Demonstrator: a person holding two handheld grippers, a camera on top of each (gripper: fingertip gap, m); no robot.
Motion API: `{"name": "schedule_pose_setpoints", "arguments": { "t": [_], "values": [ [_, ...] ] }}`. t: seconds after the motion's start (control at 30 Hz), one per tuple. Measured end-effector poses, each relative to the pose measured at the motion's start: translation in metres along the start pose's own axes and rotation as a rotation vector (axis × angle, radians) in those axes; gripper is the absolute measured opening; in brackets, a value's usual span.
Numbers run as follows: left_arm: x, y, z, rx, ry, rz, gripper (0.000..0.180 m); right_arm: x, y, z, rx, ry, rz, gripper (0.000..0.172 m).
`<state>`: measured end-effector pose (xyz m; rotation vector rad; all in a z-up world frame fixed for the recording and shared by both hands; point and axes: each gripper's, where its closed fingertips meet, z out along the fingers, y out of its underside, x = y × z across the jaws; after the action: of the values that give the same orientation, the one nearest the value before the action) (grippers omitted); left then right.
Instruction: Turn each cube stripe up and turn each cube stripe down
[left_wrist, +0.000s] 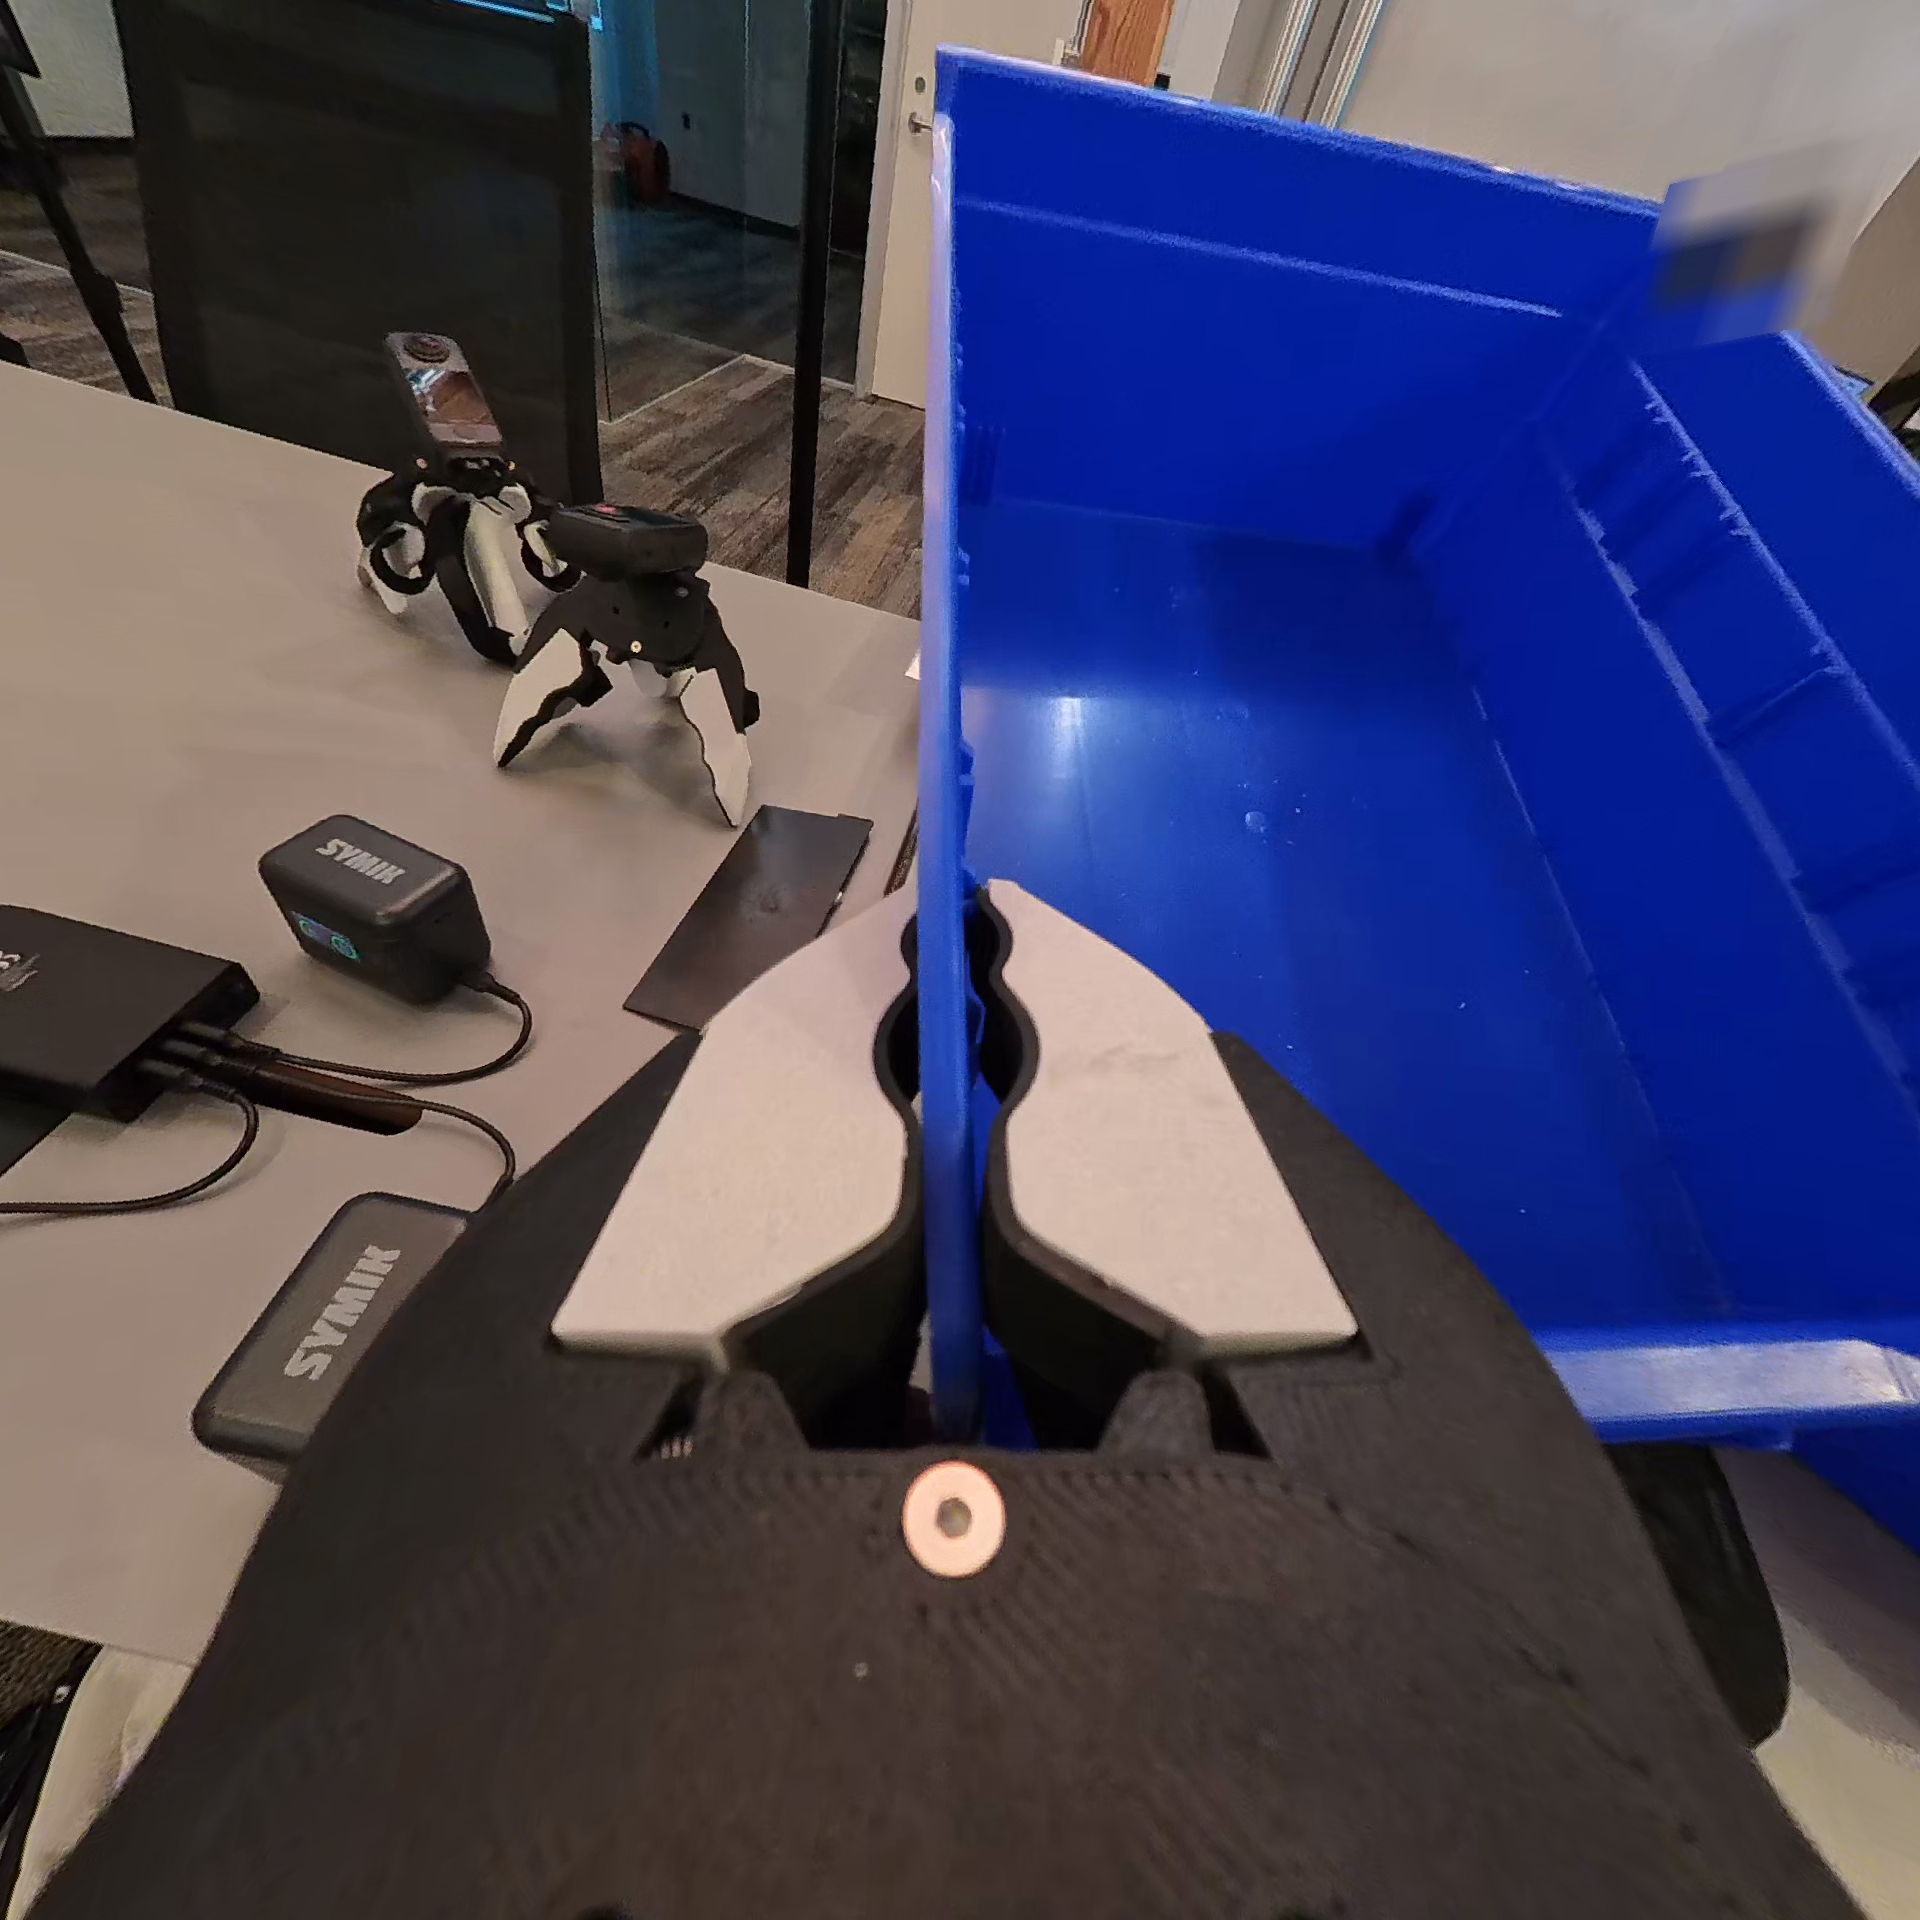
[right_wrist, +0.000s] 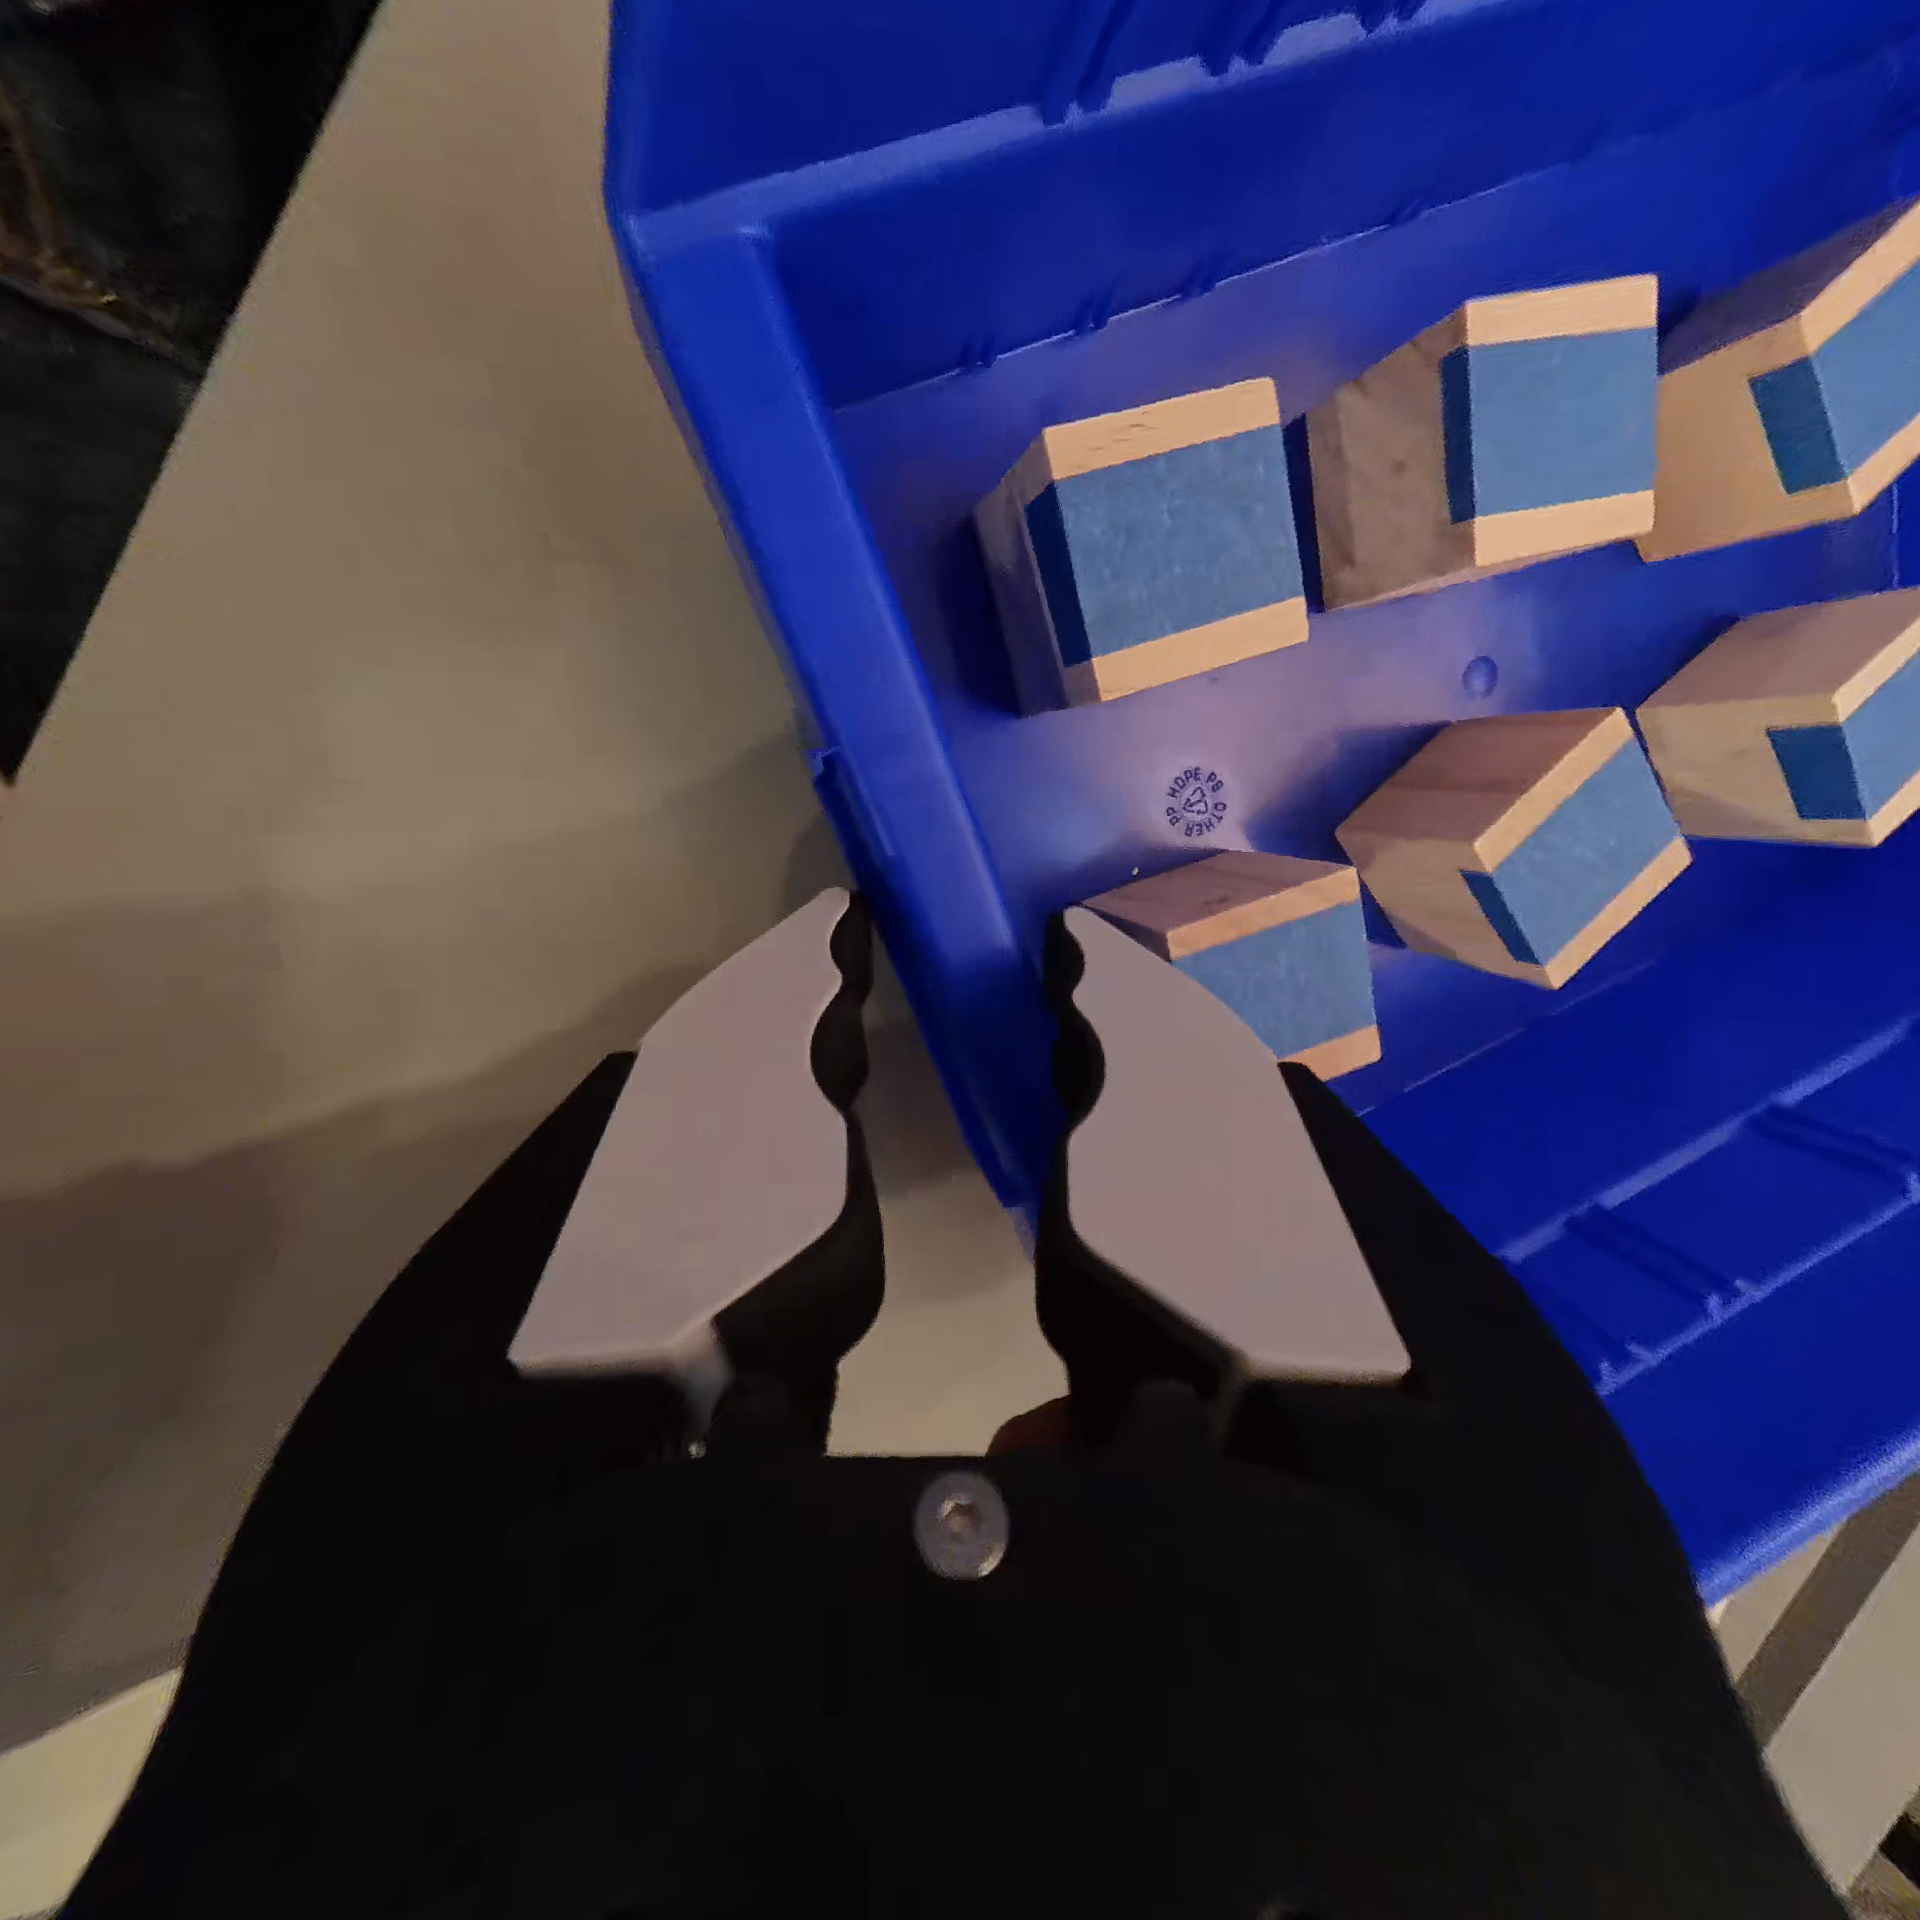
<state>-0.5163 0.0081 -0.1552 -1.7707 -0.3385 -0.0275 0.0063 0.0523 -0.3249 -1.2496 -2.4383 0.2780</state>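
Where visible, grey table (left_wrist: 187, 582), perhaps office

Blue bin (left_wrist: 1351, 727) cut off at right edge, mosaic patch over its far corner, two cubes (right_wrist: 1829, 405) cropped by right wrist view's right edge, nearest cube (right_wrist: 1278, 956) partly hidden behind fingertip (right_wrist: 1101, 966), flat black box (left_wrist: 94, 1008) cut by left edge.

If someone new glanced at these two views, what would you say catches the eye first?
The bright blue bin dominates both views. In the left wrist view the left hand-held gripper is clamped on the bin's side wall, and that bin looks empty inside. In the right wrist view, wooden cubes with blue stripes sit in a blue bin, while the right hand-held gripper straddles the bin's wall with its fingers apart.
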Motion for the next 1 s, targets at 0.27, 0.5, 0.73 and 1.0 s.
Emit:
{"name": "schedule_pose_setpoints", "arguments": {
  "t": [0.27,0.5,0.73,1.0],
  "values": [
    [-0.012,-0.004,-0.007,0.026,-0.014,-0.023,0.005,0.078,-0.042,0.039,0.029,0.027,0.119,0.027],
    [-0.026,-0.008,-0.013,0.065,-0.025,-0.064,0.005,0.173,-0.078,0.08,-0.044,0.111,0.434,0.027],
    [-0.033,-0.007,-0.014,0.082,-0.018,-0.093,0.005,0.261,-0.099,0.112,-0.098,0.216,0.656,0.027],
    [-0.021,-0.024,-0.021,0.141,0.02,-0.079,0.005,0.277,-0.116,0.066,0.094,0.264,0.72,0.049]
  ]
}}
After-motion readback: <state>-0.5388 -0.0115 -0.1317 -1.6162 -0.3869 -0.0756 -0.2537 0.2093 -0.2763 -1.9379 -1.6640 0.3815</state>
